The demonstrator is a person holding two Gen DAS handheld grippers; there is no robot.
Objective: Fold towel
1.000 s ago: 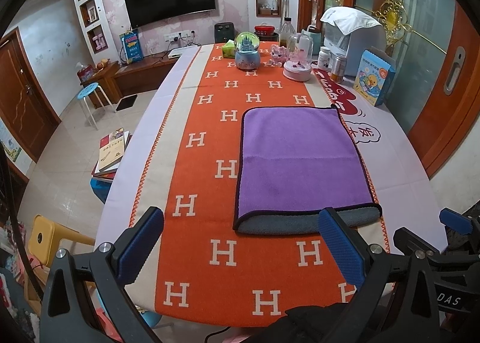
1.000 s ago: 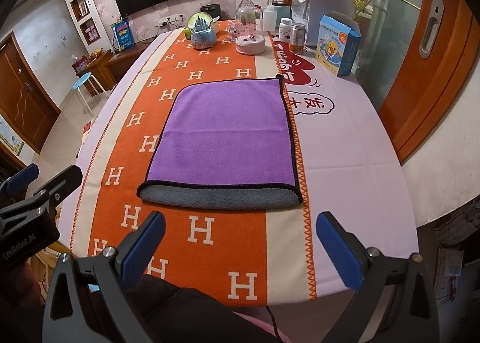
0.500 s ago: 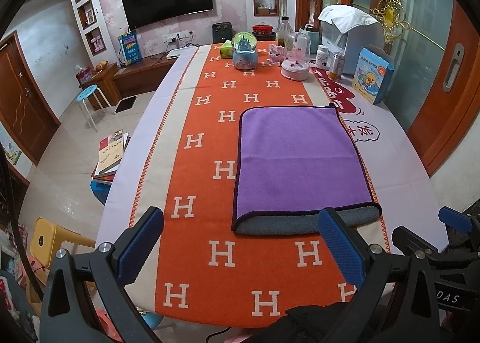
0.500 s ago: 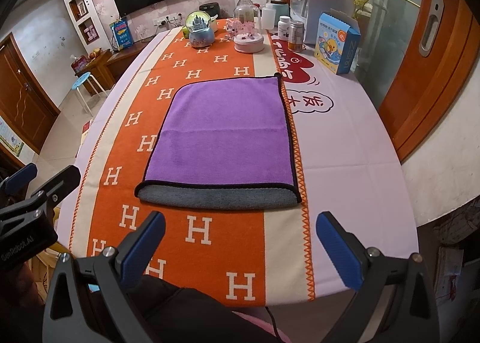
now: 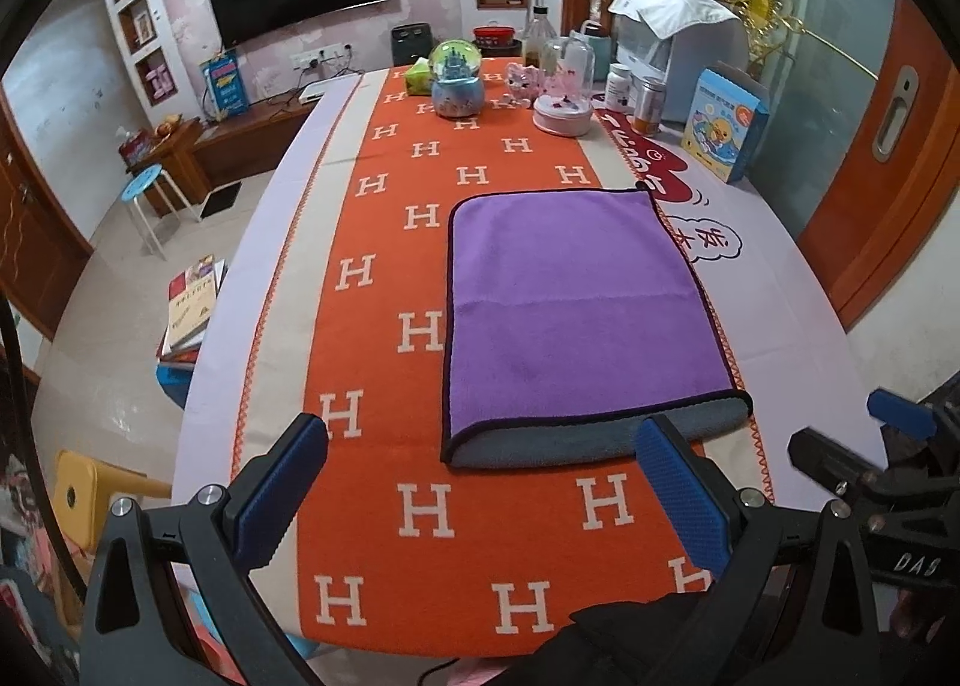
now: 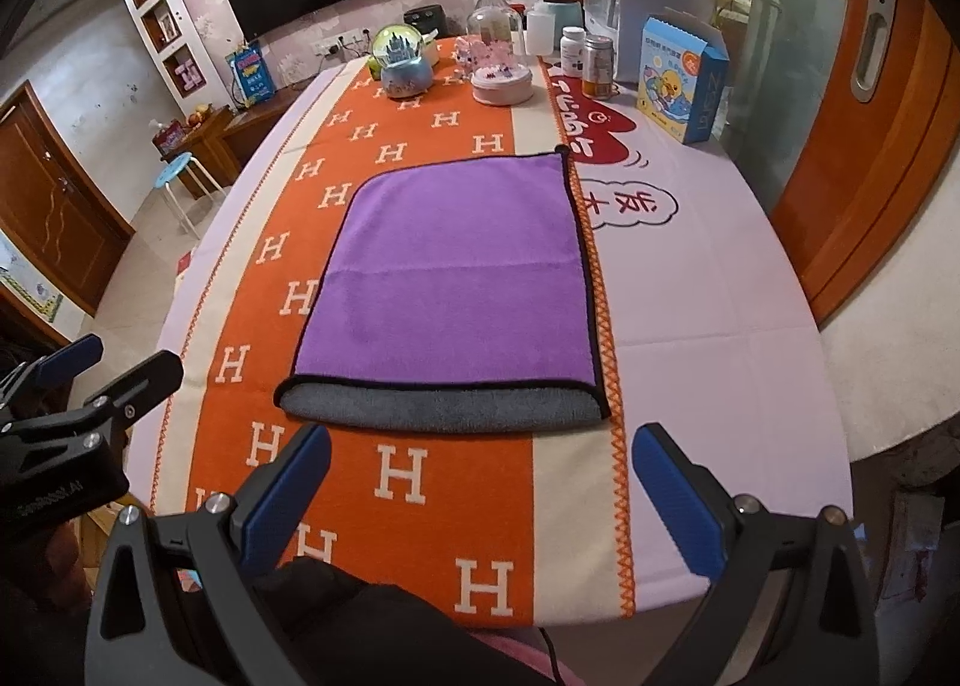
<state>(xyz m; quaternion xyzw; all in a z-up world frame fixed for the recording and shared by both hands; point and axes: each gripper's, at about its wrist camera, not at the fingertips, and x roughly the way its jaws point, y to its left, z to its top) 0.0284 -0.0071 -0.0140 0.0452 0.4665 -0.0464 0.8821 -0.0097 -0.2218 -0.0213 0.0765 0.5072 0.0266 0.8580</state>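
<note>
Left tongs spread wide, nothing between the pads; right tongs likewise wide and empty. Both hover over the near edge of the surface, short of the towel and not touching it — probably so placed that each can drop onto a near corner. The towel lies flat on the orange H-patterned cloth, well clear of the snow globe and bottles at the far end. Purple face up, dark piping round the edge; a grey underlayer shows along the near side — apparently folded once already. A faint crease crosses its middle.
</note>
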